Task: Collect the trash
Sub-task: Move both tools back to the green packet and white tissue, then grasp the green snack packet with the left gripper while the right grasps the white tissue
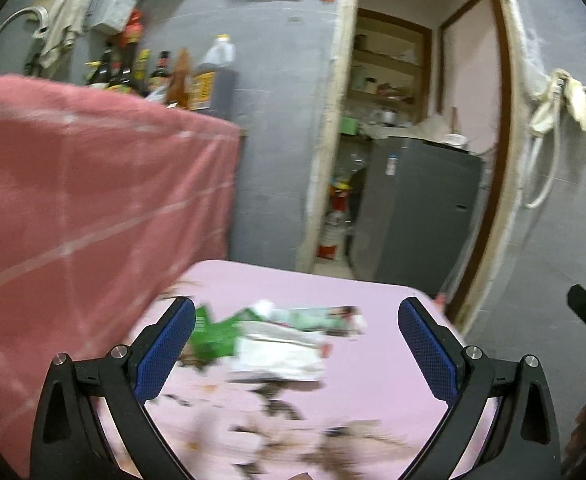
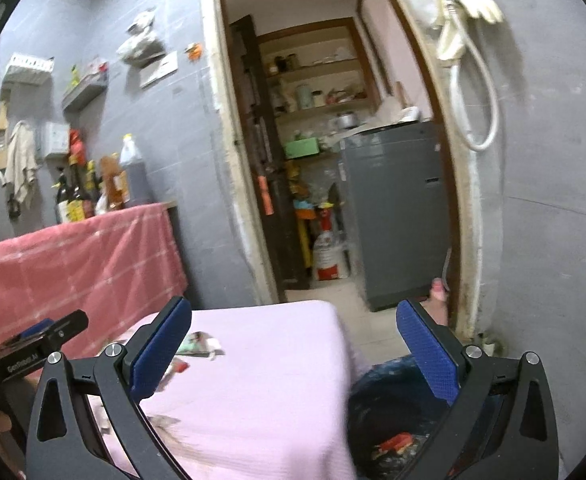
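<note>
Crumpled green and white wrappers [image 1: 277, 336] lie on a table covered with a pink cloth [image 1: 373, 360], and brown scraps [image 1: 333, 440] are scattered nearer to me. My left gripper [image 1: 297, 344] hovers over them, open wide, its blue pads touching nothing. My right gripper [image 2: 293, 350] is also open and empty, over the table's right edge [image 2: 333, 360]. Below that edge sits a dark bin [image 2: 389, 412] with a red scrap [image 2: 397, 440] inside. The wrappers [image 2: 197, 346] show beside the right gripper's left finger. The left gripper [image 2: 37, 344] appears at the left of the right wrist view.
A counter draped in a red checked cloth [image 1: 93, 200] stands left of the table, with bottles [image 1: 181, 76] at its back. Ahead, a doorway [image 2: 333, 160] opens onto a grey appliance [image 2: 397, 208] and shelves. A white hose [image 2: 473, 92] hangs on the right wall.
</note>
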Available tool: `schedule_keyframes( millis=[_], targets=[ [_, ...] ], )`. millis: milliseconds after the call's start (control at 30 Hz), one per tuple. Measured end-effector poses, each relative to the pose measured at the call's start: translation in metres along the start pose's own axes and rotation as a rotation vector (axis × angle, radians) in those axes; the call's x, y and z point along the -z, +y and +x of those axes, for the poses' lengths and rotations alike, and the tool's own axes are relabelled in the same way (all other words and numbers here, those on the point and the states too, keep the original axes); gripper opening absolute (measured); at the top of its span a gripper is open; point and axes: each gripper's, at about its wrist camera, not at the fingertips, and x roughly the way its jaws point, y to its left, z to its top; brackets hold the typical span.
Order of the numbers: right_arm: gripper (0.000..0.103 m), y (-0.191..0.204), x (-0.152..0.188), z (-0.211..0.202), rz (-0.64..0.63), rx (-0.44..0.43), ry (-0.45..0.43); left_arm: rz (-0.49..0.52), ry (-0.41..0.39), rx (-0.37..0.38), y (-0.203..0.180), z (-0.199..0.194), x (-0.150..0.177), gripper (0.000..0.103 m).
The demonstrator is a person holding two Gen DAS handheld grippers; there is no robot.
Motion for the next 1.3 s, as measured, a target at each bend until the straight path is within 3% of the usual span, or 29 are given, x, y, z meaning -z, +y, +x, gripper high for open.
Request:
schedule_keyframes(
  millis=[200, 500, 667, 867, 1000, 1133, 1300],
  targets=[
    [0.103, 0.035, 0.004, 0.029, -0.042, -0.058, 0.042, -0.042, 0.033, -0.083, 0.048, 0.009, 0.007, 0.099],
    [0.103, 0.074, 0.021, 0.068, -0.086, -0.132, 0.111, -0.075, 0.101, -0.146, 0.086, 0.029, 0.015, 0.099],
    [0.103, 0.089, 0.031, 0.092, -0.118, -0.169, 0.174, -0.077, 0.151, -0.151, 0.095, 0.044, 0.018, 0.099],
    [0.102, 0.101, 0.042, 0.13, -0.125, -0.239, 0.309, -0.078, 0.188, -0.123, 0.1, 0.06, 0.019, 0.097],
    [0.081, 0.11, 0.049, 0.154, -0.136, -0.284, 0.407, -0.079, 0.231, -0.091, 0.101, 0.073, 0.019, 0.078],
    [0.072, 0.123, 0.055, 0.173, -0.184, -0.324, 0.488, -0.092, 0.29, -0.063, 0.101, 0.084, 0.02, 0.057],
    [0.055, 0.14, 0.065, 0.193, -0.246, -0.352, 0.564, -0.106, 0.32, -0.042, 0.101, 0.09, 0.021, 0.046]
  ],
)
